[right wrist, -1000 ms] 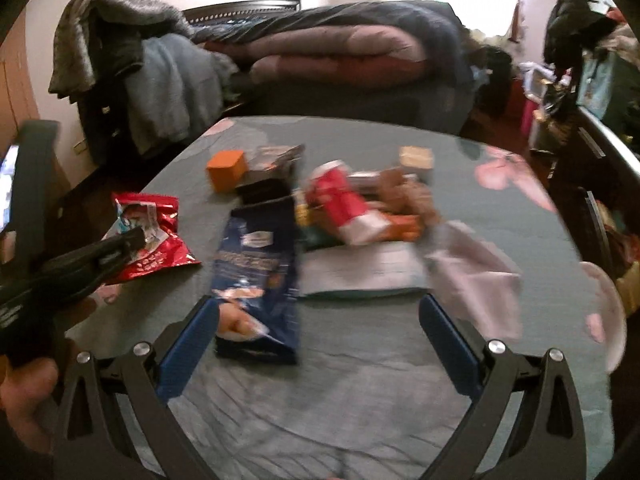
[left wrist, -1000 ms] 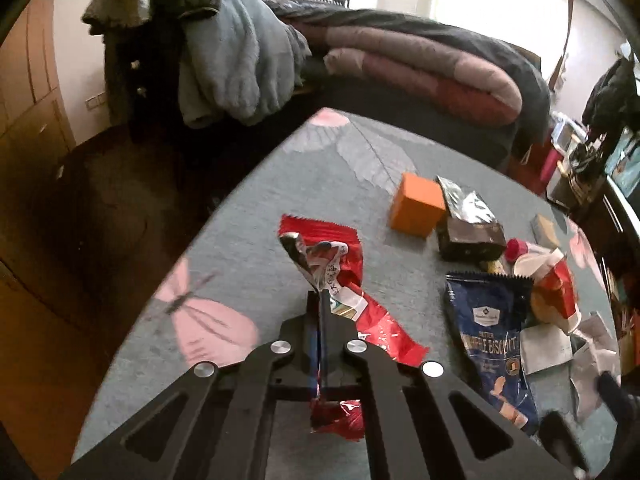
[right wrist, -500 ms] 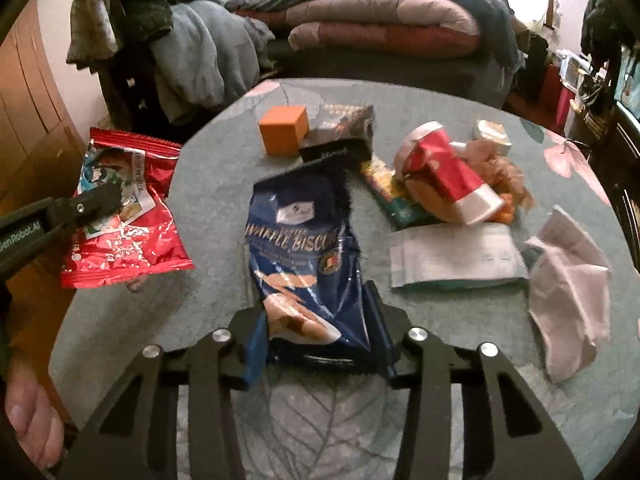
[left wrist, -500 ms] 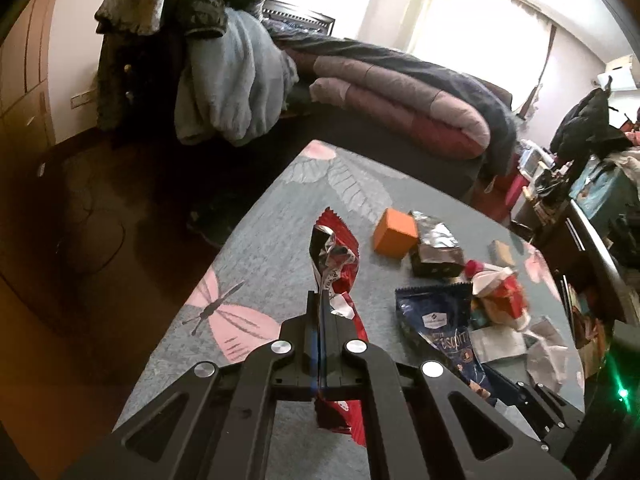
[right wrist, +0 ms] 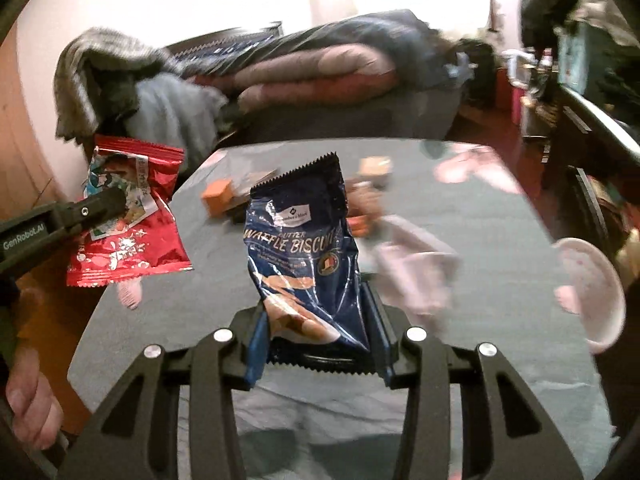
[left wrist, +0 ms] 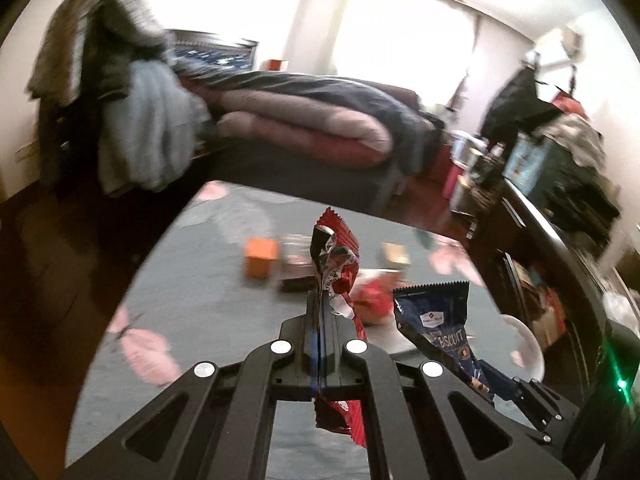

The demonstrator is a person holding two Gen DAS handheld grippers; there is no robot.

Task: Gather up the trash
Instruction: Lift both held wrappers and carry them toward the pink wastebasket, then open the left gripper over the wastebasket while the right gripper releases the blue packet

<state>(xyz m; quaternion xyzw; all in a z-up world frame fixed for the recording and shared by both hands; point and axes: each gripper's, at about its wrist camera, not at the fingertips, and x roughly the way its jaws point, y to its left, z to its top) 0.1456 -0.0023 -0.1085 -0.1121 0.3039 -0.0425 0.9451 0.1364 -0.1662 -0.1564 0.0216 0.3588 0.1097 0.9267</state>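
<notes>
My left gripper (left wrist: 320, 304) is shut on a red snack wrapper (left wrist: 336, 256) and holds it up above the grey-green table (left wrist: 208, 280); the wrapper also shows in the right wrist view (right wrist: 128, 236), pinched by the left gripper (right wrist: 112, 200). My right gripper (right wrist: 316, 312) is shut on a blue waffle biscuit bag (right wrist: 304, 248) and holds it upright above the table (right wrist: 200, 312). The bag also shows in the left wrist view (left wrist: 436, 316).
On the table lie an orange box (left wrist: 260, 260), a dark foil wrapper (left wrist: 296, 268), red and white wrappers (left wrist: 376, 296), a small tan packet (left wrist: 394, 252) and crumpled pale paper (right wrist: 416, 268). A bed with blankets (left wrist: 304, 120) stands behind. Cluttered furniture (left wrist: 560, 200) stands at the right.
Both grippers have risen. The right gripper has lifted the blue bag off the table and stood it upright. The left gripper has carried the red wrapper higher.
</notes>
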